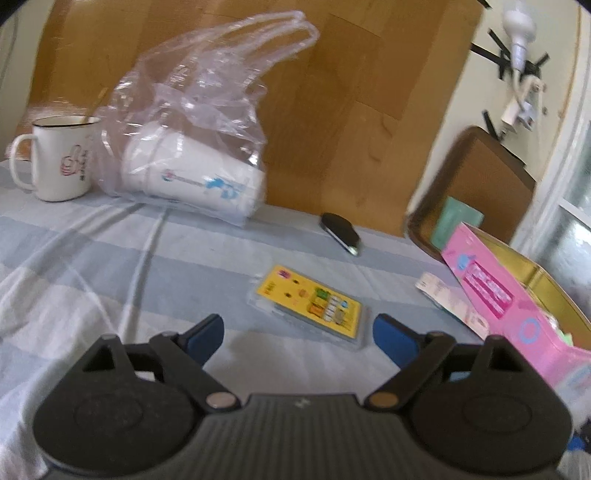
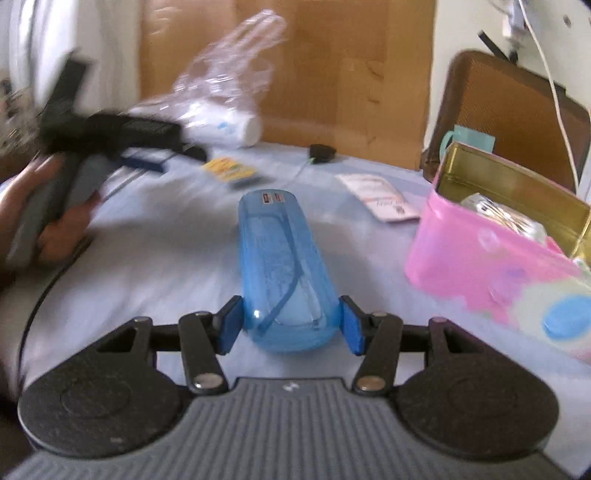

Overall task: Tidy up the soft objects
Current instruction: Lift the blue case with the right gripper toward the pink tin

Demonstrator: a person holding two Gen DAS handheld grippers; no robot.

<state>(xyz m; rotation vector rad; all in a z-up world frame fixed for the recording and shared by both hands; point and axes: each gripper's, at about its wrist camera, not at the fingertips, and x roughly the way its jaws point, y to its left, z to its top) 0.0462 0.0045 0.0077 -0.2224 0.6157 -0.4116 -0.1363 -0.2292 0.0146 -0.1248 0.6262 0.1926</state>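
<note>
Open sheet (image 1: 110, 258) ahead — pink tin (image 2: 480, 254) blocks the right.

A home bedroom — striped bedsheet (image 1: 110, 258), mug (image 1: 55, 158).

Ahead of your left gripper the bed sheet (image 1: 110, 258), striped in pale blue and white, runs up to a wooden headboard (image 1: 351, 92) that fills the far side. To the right of the headboard you see a cream wall (image 1: 476, 88) with a white bulb (image 1: 519, 33) fixed on it, and a brown chair back (image 2: 509, 110) stands below. At your far right, daylight comes through a window (image 1: 576, 229).
</note>
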